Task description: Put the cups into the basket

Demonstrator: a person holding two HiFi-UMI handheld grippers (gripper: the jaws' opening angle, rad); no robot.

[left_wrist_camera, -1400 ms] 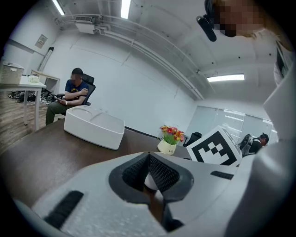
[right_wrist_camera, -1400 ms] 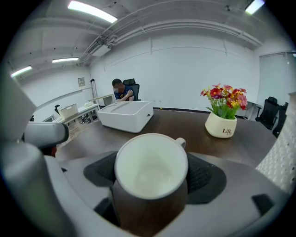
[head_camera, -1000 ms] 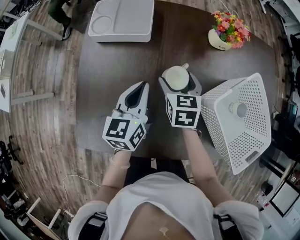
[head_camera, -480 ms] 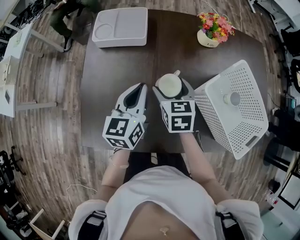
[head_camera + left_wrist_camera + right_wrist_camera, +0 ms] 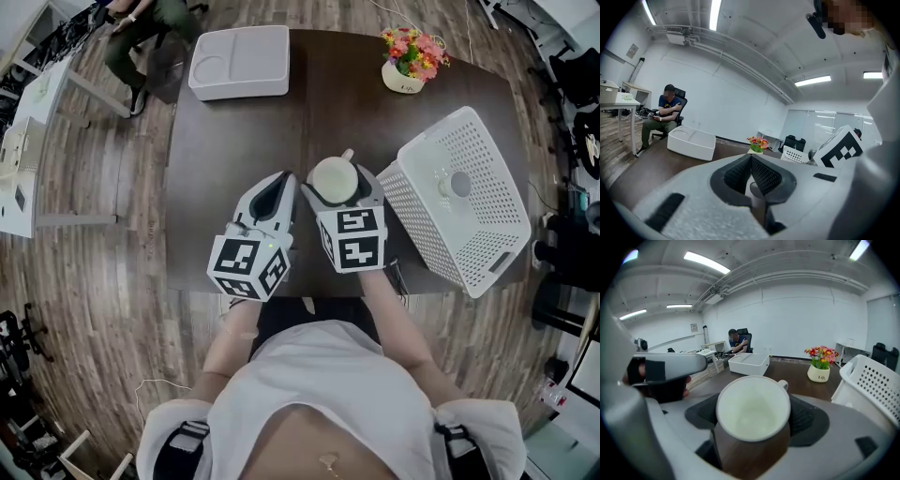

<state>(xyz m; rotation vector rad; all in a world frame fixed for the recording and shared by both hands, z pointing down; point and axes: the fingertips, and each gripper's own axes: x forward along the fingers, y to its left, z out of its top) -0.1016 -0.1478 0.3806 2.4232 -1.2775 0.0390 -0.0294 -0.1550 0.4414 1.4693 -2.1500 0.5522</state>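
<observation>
A cream cup [image 5: 335, 179] with a small handle sits upright between the jaws of my right gripper [image 5: 338, 187], which is shut on it above the dark table [image 5: 234, 159]. In the right gripper view the cup [image 5: 753, 410] fills the middle, its mouth facing up, empty inside. The white perforated basket [image 5: 487, 253] stands tilted to the right of that gripper, with another cup [image 5: 457, 184] lying inside it. My left gripper [image 5: 270, 192] hovers just left of the right one, jaws shut with nothing between them [image 5: 751, 172].
A white compartment tray [image 5: 240, 61] lies at the table's far left corner. A pot of flowers [image 5: 407, 62] stands at the far right. A person sits on a chair [image 5: 667, 115] beyond the table. Wooden floor surrounds the table.
The view has shifted, so the table and basket sit lower and further left in the frame. Both grippers keep their pose; the cup stays held in the right one.
</observation>
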